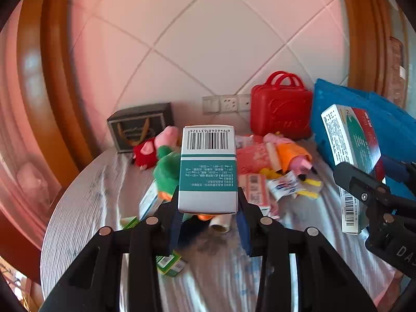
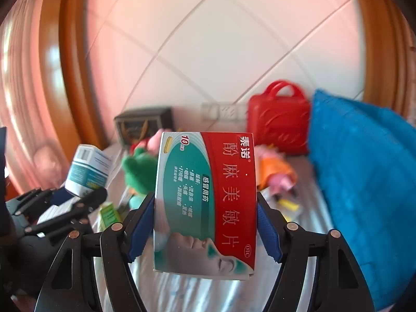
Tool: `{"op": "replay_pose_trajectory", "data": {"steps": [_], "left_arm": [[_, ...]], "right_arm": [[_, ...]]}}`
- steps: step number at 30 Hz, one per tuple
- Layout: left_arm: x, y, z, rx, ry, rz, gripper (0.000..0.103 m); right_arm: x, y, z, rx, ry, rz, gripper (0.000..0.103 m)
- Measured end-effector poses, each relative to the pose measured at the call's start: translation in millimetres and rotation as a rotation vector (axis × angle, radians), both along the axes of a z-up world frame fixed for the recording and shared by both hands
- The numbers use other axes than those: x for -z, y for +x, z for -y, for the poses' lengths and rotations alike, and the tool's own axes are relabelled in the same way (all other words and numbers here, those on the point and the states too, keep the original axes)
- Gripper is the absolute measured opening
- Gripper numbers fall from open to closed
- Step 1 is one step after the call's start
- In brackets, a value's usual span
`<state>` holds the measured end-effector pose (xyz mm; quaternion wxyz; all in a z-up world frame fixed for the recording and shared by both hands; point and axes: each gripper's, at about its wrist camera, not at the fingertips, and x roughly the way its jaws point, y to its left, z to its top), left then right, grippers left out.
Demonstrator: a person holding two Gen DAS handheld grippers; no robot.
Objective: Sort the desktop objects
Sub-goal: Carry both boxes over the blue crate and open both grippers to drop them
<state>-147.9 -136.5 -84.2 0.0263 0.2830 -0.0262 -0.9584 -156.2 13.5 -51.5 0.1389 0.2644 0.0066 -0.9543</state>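
Your jaws on both sides are pinching medicine boxes, each held up above the counter (image 1: 85, 189). Your left gripper (image 1: 208, 223) clamps the teal-and-white box (image 1: 208, 169) by its two long sides, barcode end pointing away from you. Your right gripper (image 2: 205, 223) squeezes the red-and-teal box (image 2: 208, 202) the same way, its printed face turned toward the camera.

Take the red case (image 1: 280, 109) at the back of the counter as your landmark. It stands upright against the tiled wall, handles up, lid shut, so you cannot tell what it holds. Just beside it on the right leans the blue bag (image 1: 364, 119); its inside is hidden too. Well to the left of the case sits a dark box (image 1: 140, 124) with a cord handle on its front, also closed.

In front of the case lies the loose pile: a pig doll in orange (image 1: 288, 153), a green plush (image 1: 166, 169), a small red plush (image 1: 145, 153), and several flat packets and cartons around them. A green carton (image 1: 170, 262) lies nearest you, under your left gripper.
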Motion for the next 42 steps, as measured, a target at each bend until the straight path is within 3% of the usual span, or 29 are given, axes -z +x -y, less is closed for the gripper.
{"op": "replay_pose_trajectory", "data": {"steps": [13,18,24,31,42], "left_arm": [[-50,-8,-227,0.379,0.029,-0.121,0.036],[-72,-17,-310,0.482,0.092,-0.15,0.036],[-82,-29,-387,0.584,0.053,-0.139,0.036],[-76,-30,-420,0.637,-0.006,-0.111,0.036],[-71,-48,-409,0.655,0.076,-0.019,0.036]], "right_arm": [[-70,56,-183,0.401,-0.038,-0.237,0.072],[-84,73,-251,0.525,-0.016,-0.265,0.072],[-91,69,-308,0.634,0.013,-0.246,0.072],[-80,51,-341,0.666,0.02,-0.237,0.072],[-62,34,-375,0.734,0.027,-0.185,0.072]]}}
